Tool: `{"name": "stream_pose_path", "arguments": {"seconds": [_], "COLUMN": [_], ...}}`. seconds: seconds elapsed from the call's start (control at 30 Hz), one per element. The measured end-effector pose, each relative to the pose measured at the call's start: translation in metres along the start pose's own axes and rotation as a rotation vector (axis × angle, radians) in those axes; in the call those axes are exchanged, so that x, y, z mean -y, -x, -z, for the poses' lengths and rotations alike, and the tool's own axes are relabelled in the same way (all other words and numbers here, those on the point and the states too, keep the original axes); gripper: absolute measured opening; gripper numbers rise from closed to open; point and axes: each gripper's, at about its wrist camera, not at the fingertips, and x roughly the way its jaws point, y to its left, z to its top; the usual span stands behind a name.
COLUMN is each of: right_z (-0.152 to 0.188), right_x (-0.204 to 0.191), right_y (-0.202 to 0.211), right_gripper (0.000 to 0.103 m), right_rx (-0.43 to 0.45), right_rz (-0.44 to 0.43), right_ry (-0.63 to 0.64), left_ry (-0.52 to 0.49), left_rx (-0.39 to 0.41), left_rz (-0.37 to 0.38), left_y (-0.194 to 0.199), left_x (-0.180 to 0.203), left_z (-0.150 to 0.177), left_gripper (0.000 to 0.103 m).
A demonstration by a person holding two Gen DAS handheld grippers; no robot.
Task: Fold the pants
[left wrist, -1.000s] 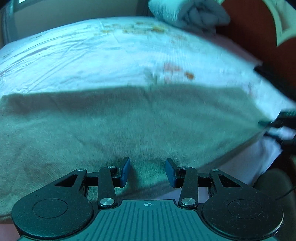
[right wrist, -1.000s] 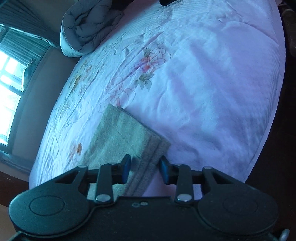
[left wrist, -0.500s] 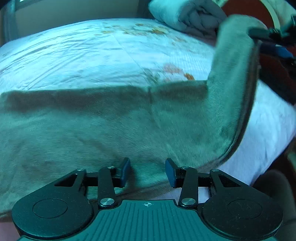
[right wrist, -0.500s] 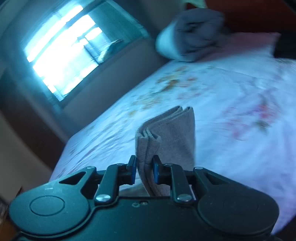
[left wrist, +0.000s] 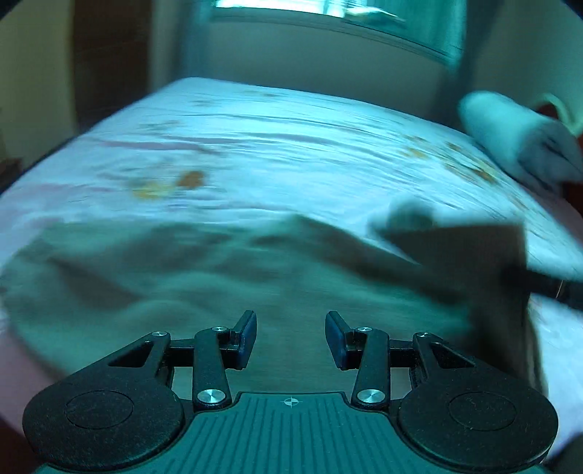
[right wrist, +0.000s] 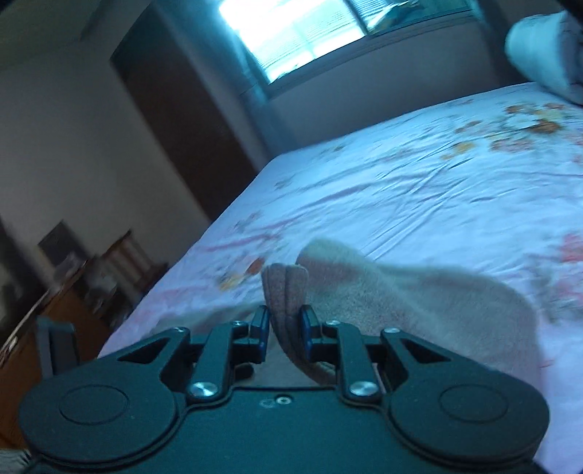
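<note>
Right wrist view had my right gripper [right wrist: 285, 333] clamped on a bunched end of the pants [right wrist: 400, 291], several layers of the grey-beige fleece standing up between the blue pads, with the rest of that end trailing to the right and draping down onto the bed [right wrist: 400, 189]. In the left wrist view my left gripper [left wrist: 290, 337] was held apart, gripping nothing, poised low over the main body of the pants [left wrist: 182, 277], which lay spread across the near edge of the floral sheet; the lifted end showed at the right of that view as a dark flap (too blurred to read its edges). Beyond lay a rolled blanket [left wrist: 517, 146] at the far corner, well apart from the pants, and a window [right wrist: 309, 32] in the wall behind. My worry from there was the thick stack in the right jaws: a layer could slip out mid-carry and the fold would land crooked. With the left gripper not pinning anything, I judged the lower cloth could also drag along and wrinkle.
</note>
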Motion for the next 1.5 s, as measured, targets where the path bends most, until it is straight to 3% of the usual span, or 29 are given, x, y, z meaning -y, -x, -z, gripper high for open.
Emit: {"name": "stream_pose_path", "arguments": {"seconds": [0.2,0.33,0.43,0.5,0.53,0.57,0.73,0.83,0.9,0.97,1.0,1.07,1.17,1.27,1.33,1.47,1.5], "right_z": [0.057,0.070,0.060,0.050,0.046,0.042,0.036,0.042,0.047,0.052,0.055,0.061,0.070,0.076,0.078,0.082,0.083], "right_x": [-0.029,-0.030,-0.029,-0.023,-0.021,-0.016,0.021,0.038,0.047,0.053,0.056,0.064,0.075,0.077,0.075,0.068,0.067], "right_y": [-0.070,-0.076,-0.061,-0.048,-0.038,-0.030,-0.005,0.006,0.013,0.017,0.017,0.018,0.016,0.013,0.013,0.009,0.008], "right_gripper": [0.010,0.024,0.030,0.042,0.057,0.061,0.061,0.060,0.058,0.057,0.057,0.057,0.056,0.057,0.057,0.061,0.062], "right_rx": [-0.175,-0.265,-0.259,-0.219,-0.197,-0.170,-0.121,-0.110,-0.098,-0.083,-0.080,-0.084,-0.098,-0.104,-0.110,-0.132,-0.136], "right_rz": [0.026,0.006,-0.030,-0.050,-0.049,-0.035,0.072,0.155,0.221,0.282,0.304,0.327,0.335,0.336,0.335,0.332,0.325], "right_ry": [0.043,0.002,-0.043,-0.071,-0.072,-0.067,-0.122,-0.111,-0.097,-0.077,-0.072,-0.086,-0.131,-0.135,-0.120,-0.082,-0.076], "left_ry": [0.087,0.113,0.116,0.117,0.118,0.120,0.124,0.173,0.170,0.177,0.201,0.228,0.032,-0.049,-0.041,0.046,0.082], "left_rx": [-0.021,-0.048,-0.075,-0.100,-0.116,-0.134,-0.240,-0.268,-0.279,-0.273,-0.262,-0.195,-0.011,0.063,0.040,-0.113,-0.137], "left_rz": [-0.058,-0.019,0.034,0.077,0.097,0.111,0.132,0.201,0.198,0.184,0.189,0.198,0.176,0.183,0.157,0.052,0.063], "left_y": [-0.003,-0.009,-0.014,-0.017,-0.019,-0.023,-0.049,-0.054,-0.056,-0.058,-0.058,-0.048,-0.017,-0.006,-0.017,-0.051,-0.052], "left_x": [-0.053,-0.054,-0.041,-0.030,-0.025,-0.019,0.004,0.013,0.022,0.025,0.022,0.019,0.047,0.062,0.056,0.018,0.009], "left_z": [0.008,0.012,0.012,0.011,0.011,0.012,0.016,0.019,0.023,0.028,0.029,0.025,0.013,0.009,0.013,0.038,0.044], "left_gripper": [0.042,0.042,0.042,0.042,0.042,0.042,0.049,0.049,0.048,0.032,0.018,0.014,0.012,0.012,0.010,0.005,0.004]}}
